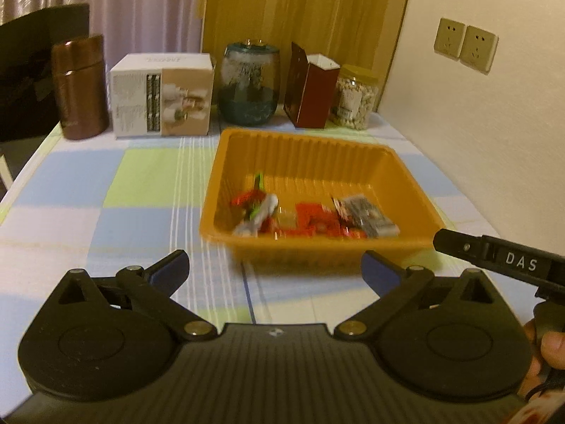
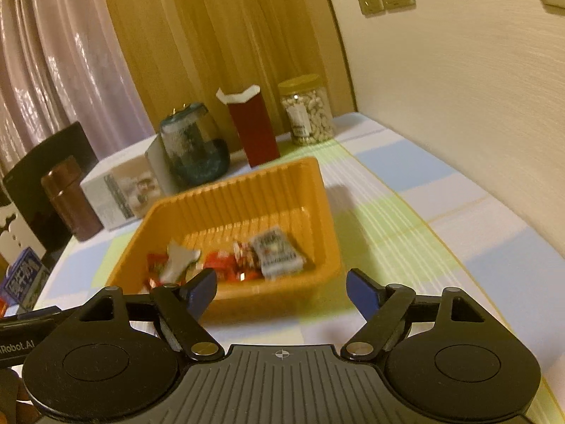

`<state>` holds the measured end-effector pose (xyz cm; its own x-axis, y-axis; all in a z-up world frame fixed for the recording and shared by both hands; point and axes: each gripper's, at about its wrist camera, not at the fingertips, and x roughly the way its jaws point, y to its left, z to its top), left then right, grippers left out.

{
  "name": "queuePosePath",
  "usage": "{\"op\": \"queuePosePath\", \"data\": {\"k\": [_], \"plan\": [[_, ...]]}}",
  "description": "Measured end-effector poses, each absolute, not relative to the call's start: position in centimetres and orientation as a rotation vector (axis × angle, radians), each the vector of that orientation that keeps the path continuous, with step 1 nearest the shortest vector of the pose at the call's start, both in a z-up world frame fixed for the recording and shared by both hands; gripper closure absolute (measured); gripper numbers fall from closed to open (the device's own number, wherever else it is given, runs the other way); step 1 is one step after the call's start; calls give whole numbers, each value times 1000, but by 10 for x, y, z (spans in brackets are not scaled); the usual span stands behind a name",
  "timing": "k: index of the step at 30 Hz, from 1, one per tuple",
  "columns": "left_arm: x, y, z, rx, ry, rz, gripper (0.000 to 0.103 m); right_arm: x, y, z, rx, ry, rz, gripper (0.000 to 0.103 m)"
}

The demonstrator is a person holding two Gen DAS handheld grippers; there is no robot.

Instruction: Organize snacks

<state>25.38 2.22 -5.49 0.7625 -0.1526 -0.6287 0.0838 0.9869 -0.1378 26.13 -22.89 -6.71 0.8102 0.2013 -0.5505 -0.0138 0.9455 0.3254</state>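
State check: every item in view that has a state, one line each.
left gripper: open, nothing between the jaws
right gripper: open, nothing between the jaws
orange tray: upright, holds wrapped snacks
nut jar: lid on, nearly full
dark red box: top flap open
glass jar: lidded
brown canister: closed, upright

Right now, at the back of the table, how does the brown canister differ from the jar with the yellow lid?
The brown canister is opaque and metallic-looking, so its contents are hidden; the yellow-lidded jar is clear and shows pale nut-like pieces. The canister stands at the left end of the back row, the jar at the right end by the wall. The canister looks taller and has a matching brown cap; the jar carries a paper label. Both stand upright behind the orange tray.
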Motion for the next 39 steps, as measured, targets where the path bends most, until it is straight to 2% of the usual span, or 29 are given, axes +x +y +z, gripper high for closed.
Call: {"op": "queuePosePath", "data": {"k": [7, 15, 26, 39], "plan": [[204, 10, -48, -112, 725, -136, 0, 218, -237, -52, 302, 693, 124, 23], [139, 3, -17, -141, 734, -97, 0, 157, -253, -22, 290, 729, 120, 22], [61, -2, 25, -127, 714, -34, 0, 79, -249, 18, 229, 712, 168, 22], [7, -9, 47, -111, 684, -35, 0, 15, -246, 48, 175, 691, 167, 22]]}}
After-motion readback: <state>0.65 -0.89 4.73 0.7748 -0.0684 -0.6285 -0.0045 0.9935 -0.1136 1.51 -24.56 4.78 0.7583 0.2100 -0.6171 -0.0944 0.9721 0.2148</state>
